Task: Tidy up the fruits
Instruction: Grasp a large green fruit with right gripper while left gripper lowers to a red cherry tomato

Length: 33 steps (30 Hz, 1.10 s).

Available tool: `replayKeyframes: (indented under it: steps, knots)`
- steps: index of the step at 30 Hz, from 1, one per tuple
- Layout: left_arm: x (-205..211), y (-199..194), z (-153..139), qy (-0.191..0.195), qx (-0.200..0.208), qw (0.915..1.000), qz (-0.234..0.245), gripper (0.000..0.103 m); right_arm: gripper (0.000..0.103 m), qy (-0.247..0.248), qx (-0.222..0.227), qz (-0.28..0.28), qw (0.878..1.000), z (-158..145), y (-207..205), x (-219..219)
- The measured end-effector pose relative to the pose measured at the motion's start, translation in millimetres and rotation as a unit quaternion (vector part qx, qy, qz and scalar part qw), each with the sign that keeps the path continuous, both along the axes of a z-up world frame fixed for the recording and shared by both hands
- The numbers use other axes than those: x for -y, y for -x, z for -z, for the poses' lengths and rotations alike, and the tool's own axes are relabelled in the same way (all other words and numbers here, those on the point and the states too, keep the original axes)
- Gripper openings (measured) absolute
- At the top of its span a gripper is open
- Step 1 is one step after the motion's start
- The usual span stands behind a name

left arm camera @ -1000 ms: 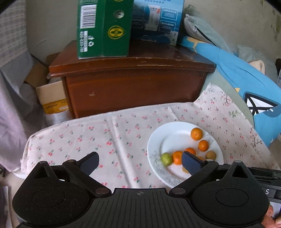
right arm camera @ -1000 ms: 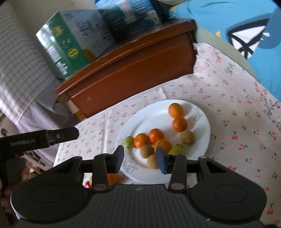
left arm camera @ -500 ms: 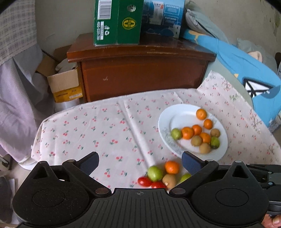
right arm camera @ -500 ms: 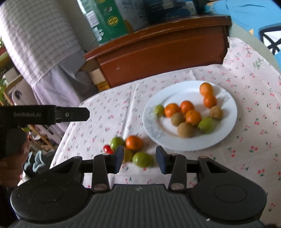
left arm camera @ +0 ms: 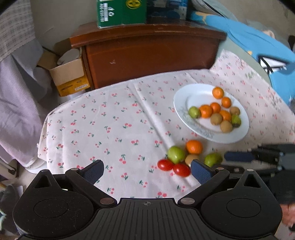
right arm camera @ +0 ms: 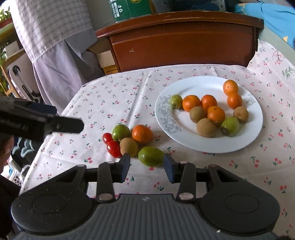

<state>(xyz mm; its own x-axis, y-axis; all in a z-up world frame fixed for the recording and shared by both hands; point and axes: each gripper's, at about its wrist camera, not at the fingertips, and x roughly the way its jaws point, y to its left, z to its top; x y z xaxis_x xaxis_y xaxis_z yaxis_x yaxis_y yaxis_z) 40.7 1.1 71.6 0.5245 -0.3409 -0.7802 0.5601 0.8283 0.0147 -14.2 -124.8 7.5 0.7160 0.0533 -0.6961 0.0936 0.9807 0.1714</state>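
Observation:
A white plate [right arm camera: 193, 85] [left arm camera: 179, 103] on the cherry-print tablecloth holds several oranges, three kiwis and two green fruits. In front of it lies a loose heap: a green fruit [right arm camera: 120, 132], an orange [right arm camera: 142, 133], a kiwi [right arm camera: 128, 146], two cherry tomatoes [right arm camera: 112, 145] and an oval green fruit [right arm camera: 151, 156]. My right gripper [right arm camera: 147, 166] is open and hovers just short of the oval green fruit without touching it. My left gripper [left arm camera: 147, 171] is open wide with nothing between its fingers, and the tomatoes [left arm camera: 173, 167] lie just inside its right finger.
A brown wooden cabinet [left arm camera: 151, 55] stands behind the table with a green carton [left arm camera: 119, 11] on top. A cardboard box [left arm camera: 68, 77] and lilac cloth [right arm camera: 60, 61] are at the left, and a blue cushion [left arm camera: 258, 42] lies at the right. The table's left edge drops off nearby.
Both grippers have sunk and drawn back toward the table's near side, so the loose fruit heap came into view. The right gripper rolled level and now sits just before the oval green fruit.

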Motion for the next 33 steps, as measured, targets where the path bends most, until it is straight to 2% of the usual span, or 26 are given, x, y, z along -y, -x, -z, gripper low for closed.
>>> replayKeyframes:
  steps: [10, 11, 12, 19, 24, 26, 29, 33]
  knots:
    - [8, 17, 22, -0.019, -0.008, 0.9985, 0.050, 0.101, 0.041, 0.020, -0.011, -0.004, 1.000, 13, -10, -3]
    - [9, 18, 23, -0.020, -0.005, 0.9983, 0.054, 0.101, 0.039, 0.021, -0.012, -0.004, 1.000, 14, -10, -4]
    - [11, 20, 23, -0.020, -0.002, 0.9981, 0.058, 0.101, 0.036, 0.023, -0.010, -0.002, 1.000, 15, -10, -4]
    - [19, 27, 27, 0.002, 0.008, 0.9964, 0.084, 0.099, 0.035, 0.015, -0.009, -0.002, 1.000, 11, -5, -1]
    - [26, 34, 30, 0.002, 0.024, 0.9928, 0.117, 0.089, 0.035, 0.008, -0.005, -0.005, 1.000, 5, 7, 3]
    - [28, 35, 34, 0.004, 0.019, 0.9909, 0.133, 0.078, 0.035, -0.001, -0.005, -0.002, 1.000, 3, 12, 6]
    - [30, 34, 40, -0.001, 0.020, 0.9896, 0.142, 0.069, 0.035, -0.006, -0.007, 0.004, 1.000, 2, 16, 11]
    - [31, 28, 47, -0.008, 0.025, 0.9910, 0.131, 0.065, 0.035, -0.010, -0.005, 0.013, 1.000, 0, 18, 15]
